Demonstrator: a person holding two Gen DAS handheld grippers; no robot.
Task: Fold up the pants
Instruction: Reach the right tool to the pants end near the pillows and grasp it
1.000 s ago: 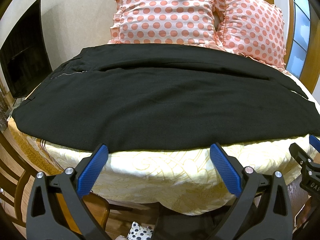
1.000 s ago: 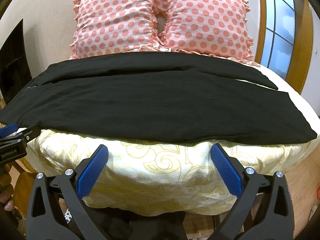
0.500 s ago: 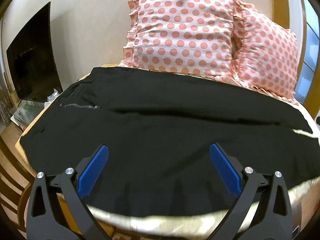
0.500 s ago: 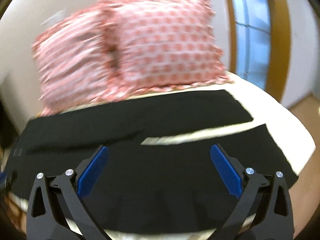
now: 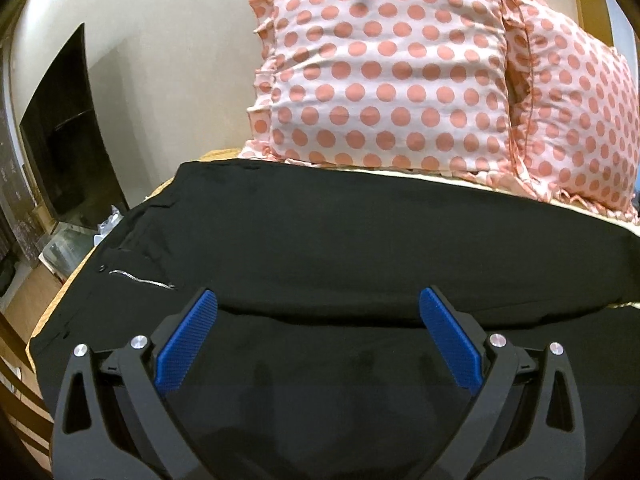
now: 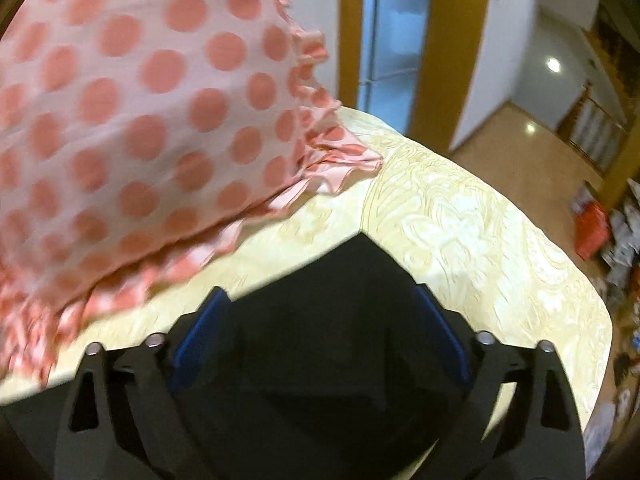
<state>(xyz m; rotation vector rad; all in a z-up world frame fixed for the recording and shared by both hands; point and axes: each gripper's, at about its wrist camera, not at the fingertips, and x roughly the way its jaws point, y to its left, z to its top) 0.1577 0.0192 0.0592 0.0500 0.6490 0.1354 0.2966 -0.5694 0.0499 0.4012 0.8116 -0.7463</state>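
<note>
Black pants [image 5: 360, 240] lie spread flat across the bed, waistband and zipper [image 5: 140, 278] at the left. My left gripper [image 5: 318, 332] is open and hovers low over the near leg, close to the crotch and zipper. In the right wrist view the pants [image 6: 320, 340] end in a hem corner [image 6: 362, 240] on the bedspread. My right gripper [image 6: 320, 328] is open, its blue pads on either side of that hem end, just above the fabric. The view is blurred.
Two pink polka-dot pillows [image 5: 380, 76] [image 6: 120, 100] stand at the head of the bed. A cream patterned bedspread [image 6: 460, 220] covers the bed. A dark TV screen [image 5: 64, 140] stands left. A window [image 6: 396, 28] and clutter on the floor [image 6: 600, 232] lie right.
Both grippers have moved forward from the bed's front edge over the pants. The left went towards the waist, the right swung far right to the leg hems. Both stayed open.
</note>
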